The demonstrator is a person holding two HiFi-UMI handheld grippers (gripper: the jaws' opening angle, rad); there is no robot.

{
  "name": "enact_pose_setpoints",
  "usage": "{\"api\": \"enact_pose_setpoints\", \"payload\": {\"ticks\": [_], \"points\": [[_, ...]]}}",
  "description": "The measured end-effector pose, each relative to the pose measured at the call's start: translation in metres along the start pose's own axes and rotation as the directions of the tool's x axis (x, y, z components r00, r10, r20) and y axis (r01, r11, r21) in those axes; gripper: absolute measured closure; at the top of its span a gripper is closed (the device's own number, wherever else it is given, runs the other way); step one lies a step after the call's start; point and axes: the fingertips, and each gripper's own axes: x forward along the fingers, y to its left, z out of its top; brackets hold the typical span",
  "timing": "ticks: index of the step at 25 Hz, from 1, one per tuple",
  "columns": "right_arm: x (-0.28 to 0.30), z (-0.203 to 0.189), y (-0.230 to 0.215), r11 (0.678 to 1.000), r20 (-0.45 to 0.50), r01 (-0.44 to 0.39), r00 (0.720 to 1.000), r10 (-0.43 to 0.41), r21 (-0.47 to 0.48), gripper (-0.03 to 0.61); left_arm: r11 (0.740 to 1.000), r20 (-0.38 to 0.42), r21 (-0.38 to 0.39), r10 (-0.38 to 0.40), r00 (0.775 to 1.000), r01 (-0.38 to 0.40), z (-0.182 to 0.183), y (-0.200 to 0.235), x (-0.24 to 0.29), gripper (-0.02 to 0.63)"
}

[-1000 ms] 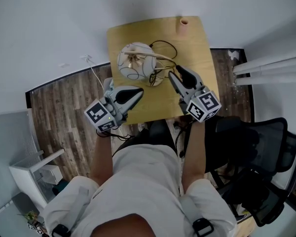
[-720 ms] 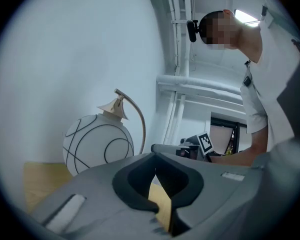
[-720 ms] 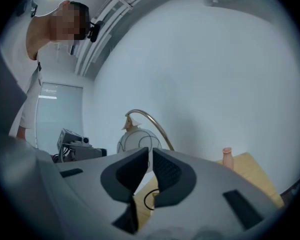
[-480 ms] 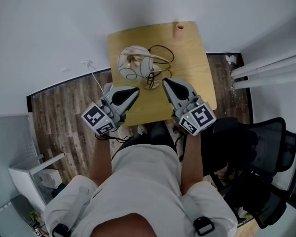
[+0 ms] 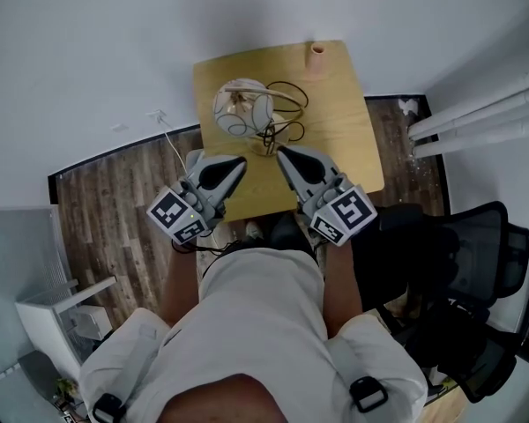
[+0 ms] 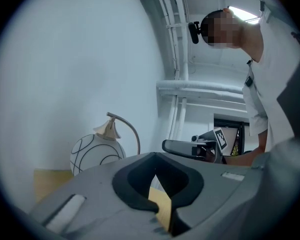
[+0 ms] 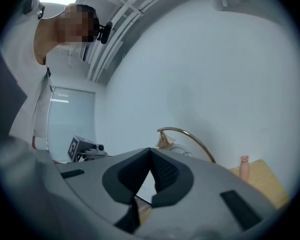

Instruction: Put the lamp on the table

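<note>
White globe lamp sits on the wood table, back-left part, its cord looped just beside it; the globe seems to rest on the top. Small pink vase at far edge. L gripper & R gripper hover level over the near edge, both w/ jaws closed together, nothing between, clear of the lamp.

A white globe lamp looped with thin black lines, with a brass-coloured arm, a pale yellow wooden table, a small peach vase, a dark brown plank floor, and my grey left gripper and right gripper, each bearing black-and-white square markers.
</note>
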Motion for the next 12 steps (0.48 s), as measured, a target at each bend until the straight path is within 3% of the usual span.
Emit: {"api": "enact_pose_setpoints", "payload": {"ticks": [12], "points": [[0.006,-0.003,0.013,0.999,-0.029,-0.03,0.999,0.029,-0.015,0.578,1.0,-0.001,-0.006,-0.018,1.0,0.018,-0.001,0.0,-0.005,0.614]]}}
